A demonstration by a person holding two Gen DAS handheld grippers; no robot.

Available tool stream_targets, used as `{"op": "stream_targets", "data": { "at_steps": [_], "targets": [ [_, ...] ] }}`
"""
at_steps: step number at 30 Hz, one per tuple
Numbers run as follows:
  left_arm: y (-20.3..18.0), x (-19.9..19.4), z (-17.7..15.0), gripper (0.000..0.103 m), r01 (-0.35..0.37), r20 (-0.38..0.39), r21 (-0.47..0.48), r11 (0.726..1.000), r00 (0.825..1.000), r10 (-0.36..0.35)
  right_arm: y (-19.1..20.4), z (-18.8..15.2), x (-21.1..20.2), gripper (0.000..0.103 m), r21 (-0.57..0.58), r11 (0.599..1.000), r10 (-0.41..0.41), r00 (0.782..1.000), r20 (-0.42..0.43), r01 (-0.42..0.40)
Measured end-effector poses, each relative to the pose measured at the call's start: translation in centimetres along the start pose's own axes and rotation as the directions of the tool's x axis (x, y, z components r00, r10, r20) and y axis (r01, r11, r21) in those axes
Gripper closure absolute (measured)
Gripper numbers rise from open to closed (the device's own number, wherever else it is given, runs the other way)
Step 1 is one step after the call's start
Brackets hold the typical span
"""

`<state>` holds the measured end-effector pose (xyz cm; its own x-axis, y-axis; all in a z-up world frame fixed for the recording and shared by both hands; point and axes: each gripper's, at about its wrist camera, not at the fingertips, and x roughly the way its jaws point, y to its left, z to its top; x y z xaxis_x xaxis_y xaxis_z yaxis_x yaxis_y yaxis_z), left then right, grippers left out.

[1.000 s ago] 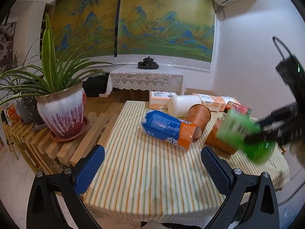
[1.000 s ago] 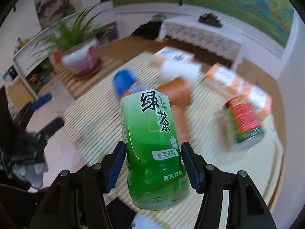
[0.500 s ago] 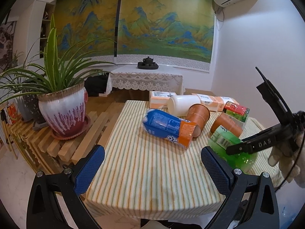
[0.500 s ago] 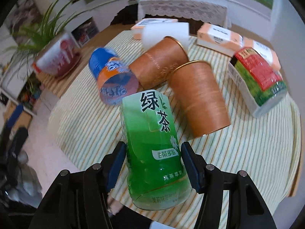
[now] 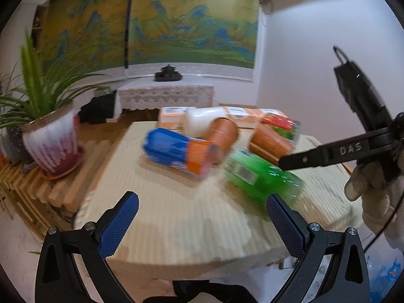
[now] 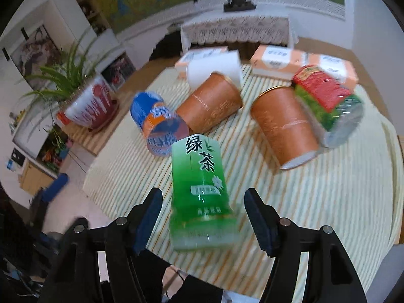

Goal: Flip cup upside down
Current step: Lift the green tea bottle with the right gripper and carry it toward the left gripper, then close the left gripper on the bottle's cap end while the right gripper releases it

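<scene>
A green tea-labelled cup (image 6: 202,189) lies on its side on the striped tablecloth (image 6: 328,202), its wide end towards my right gripper (image 6: 203,197). That gripper is open, its pads on either side of the cup and clear of it. In the left wrist view the same green cup (image 5: 260,176) is blurred, with one right-gripper finger (image 5: 315,155) reaching over it from the right and a gloved hand (image 5: 373,192) behind. My left gripper (image 5: 202,202) hovers open and empty over the table's near edge.
Two brown cups (image 6: 209,106) (image 6: 282,126), a blue-orange cup (image 6: 156,123), a white cup (image 6: 214,68) and a red-green cup (image 6: 328,101) lie on their sides behind. Boxes (image 6: 275,58) line the far edge. A potted plant (image 5: 50,141) stands to the left on wooden slats.
My right gripper has opened and let go of the green cup, which now lies on the table. The left gripper has shifted nearer the table; its view is blurred.
</scene>
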<state>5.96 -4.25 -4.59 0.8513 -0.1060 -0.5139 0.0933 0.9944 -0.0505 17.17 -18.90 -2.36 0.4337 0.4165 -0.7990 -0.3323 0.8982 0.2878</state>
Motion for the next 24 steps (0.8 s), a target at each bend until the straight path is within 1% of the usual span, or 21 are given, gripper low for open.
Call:
{"op": "stream_targets", "data": {
  "at_steps": [4, 7, 9, 11, 15, 18, 20, 21, 24],
  "targets": [
    [-3.8, 1.0, -0.9, 0.001, 0.042, -0.001, 0.021, 0.999, 0.999, -0.042, -1.5, -2.7, -3.2, 0.039, 0.031, 0.998, -0.056, 0.993, 0.099, 0.053],
    [-6.7, 1.9, -1.4, 0.001, 0.044, 0.020, 0.019, 0.999, 0.999, -0.044, -2.9, -5.3, -6.0, 0.039, 0.071, 0.993, -0.110, 0.977, 0.182, 0.099],
    [-8.3, 2.7, -1.6, 0.001, 0.035, 0.025, 0.005, 0.999, 0.999, -0.035, -4.0, -7.3, -7.9, 0.039, 0.115, 0.986, -0.144, 0.960, 0.241, 0.119],
    [-9.6, 3.4, -1.8, 0.001, 0.001, 0.039, -0.014, 1.000, 0.999, -0.001, -5.1, -9.1, -9.2, 0.034, 0.156, 0.979, -0.169, 0.945, 0.282, 0.129],
    [-11.6, 5.3, -2.2, 0.001, -0.073, 0.055, -0.053, 0.996, 0.996, 0.076, -6.5, -12.2, -10.9, 0.034, 0.195, 0.967, -0.219, 0.922, 0.319, 0.163],
    [-13.1, 6.6, -2.3, 0.001, -0.135, 0.066, -0.055, 0.989, 0.988, 0.139, -7.2, -13.7, -11.6, 0.034, 0.213, 0.963, -0.230, 0.917, 0.327, 0.165],
    [-13.2, 7.5, -2.3, 0.001, -0.173, 0.074, -0.049, 0.984, 0.982, 0.176, -7.8, -14.4, -11.9, 0.034, 0.222, 0.961, -0.236, 0.914, 0.331, 0.168],
    [-13.7, 8.0, -2.3, 0.001, -0.206, 0.082, -0.041, 0.978, 0.975, 0.208, -8.0, -14.6, -12.0, 0.034, 0.226, 0.959, -0.242, 0.911, 0.334, 0.171],
    [-14.2, 8.9, -2.5, 0.001, -0.259, 0.087, -0.028, 0.965, 0.962, 0.261, -8.7, -15.3, -12.5, 0.034, 0.237, 0.959, -0.232, 0.910, 0.342, 0.156]
  ]
}}
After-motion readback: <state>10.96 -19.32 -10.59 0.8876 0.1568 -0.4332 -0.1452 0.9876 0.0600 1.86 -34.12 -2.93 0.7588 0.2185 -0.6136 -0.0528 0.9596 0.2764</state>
